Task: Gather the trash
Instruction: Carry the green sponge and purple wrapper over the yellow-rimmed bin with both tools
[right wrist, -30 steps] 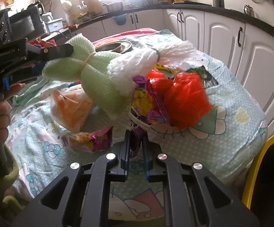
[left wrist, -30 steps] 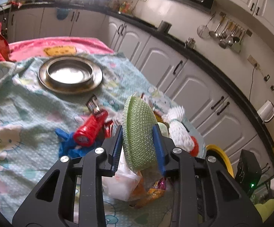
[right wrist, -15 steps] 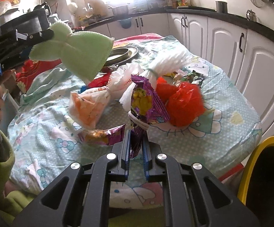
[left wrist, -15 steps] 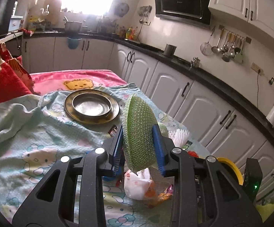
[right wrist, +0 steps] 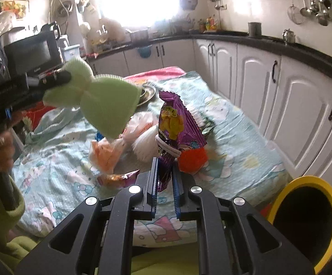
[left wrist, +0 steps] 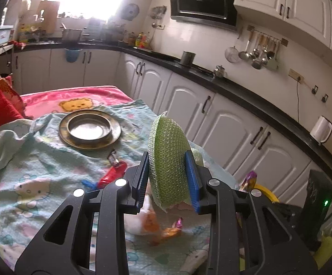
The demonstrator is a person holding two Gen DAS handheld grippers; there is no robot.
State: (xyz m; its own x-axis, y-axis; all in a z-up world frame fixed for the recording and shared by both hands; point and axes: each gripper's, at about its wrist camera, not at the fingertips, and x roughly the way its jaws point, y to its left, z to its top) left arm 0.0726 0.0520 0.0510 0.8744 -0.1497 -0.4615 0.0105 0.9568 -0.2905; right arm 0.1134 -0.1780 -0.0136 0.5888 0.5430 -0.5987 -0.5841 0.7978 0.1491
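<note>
My left gripper (left wrist: pixel 167 178) is shut on a green foam net (left wrist: pixel 168 160), held up above the table; the right wrist view shows the green foam net (right wrist: pixel 106 105) as a tied bow shape hanging from the left gripper (right wrist: pixel 58 78). My right gripper (right wrist: pixel 165 178) is shut on a purple snack wrapper (right wrist: pixel 177 123) tied with a white band, lifted off the cloth. On the table lie an orange plastic bag (right wrist: pixel 106 153), a white foam net (right wrist: pixel 145 144), a red net (right wrist: pixel 192 160), a small purple wrapper (right wrist: pixel 120 178) and a red wrapper (left wrist: pixel 112 175).
A yellow-rimmed bin (right wrist: pixel 303 220) stands at the table's near right corner. A brass plate with a steel bowl (left wrist: pixel 89 129) sits at the far end of the blue cartoon cloth (left wrist: pixel 28 178). White cabinets (right wrist: pixel 303 105) run along the right. A hand (right wrist: pixel 2 151) grips the left tool.
Both grippers have risen with their loads. The green net has lifted clear of the pile, and the purple wrapper has come up off the cloth. The views now tilt more toward the kitchen walls.
</note>
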